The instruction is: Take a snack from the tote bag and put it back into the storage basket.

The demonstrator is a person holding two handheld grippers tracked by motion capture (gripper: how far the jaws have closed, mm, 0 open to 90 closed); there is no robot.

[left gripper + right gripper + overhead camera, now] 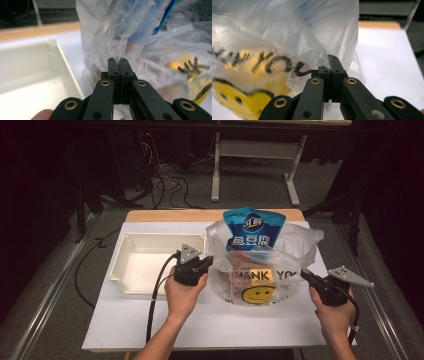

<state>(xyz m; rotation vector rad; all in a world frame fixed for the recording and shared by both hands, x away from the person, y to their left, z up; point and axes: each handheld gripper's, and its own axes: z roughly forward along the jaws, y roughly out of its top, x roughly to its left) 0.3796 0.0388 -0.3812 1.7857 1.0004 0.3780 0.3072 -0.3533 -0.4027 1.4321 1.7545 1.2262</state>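
A clear plastic bag (300,240) printed with "THANK YOU" and a yellow smiley face (258,294) stands on the white table sheet. A blue snack packet (252,230) sticks up out of its mouth. My left gripper (212,261) is at the bag's left side. In the left gripper view its jaws (119,61) are shut, with the bag's film (105,32) gathered into a pinch between the tips. My right gripper (304,274) is at the bag's right side. Its jaws (329,67) are shut too, on the film's edge (287,30) beside the print.
An empty white tray (130,240) lies left of the bag, close behind my left hand; its wall (62,65) is in the left gripper view. The white sheet (150,320) has bare room in front. A desk frame and cables stand on the floor beyond the table.
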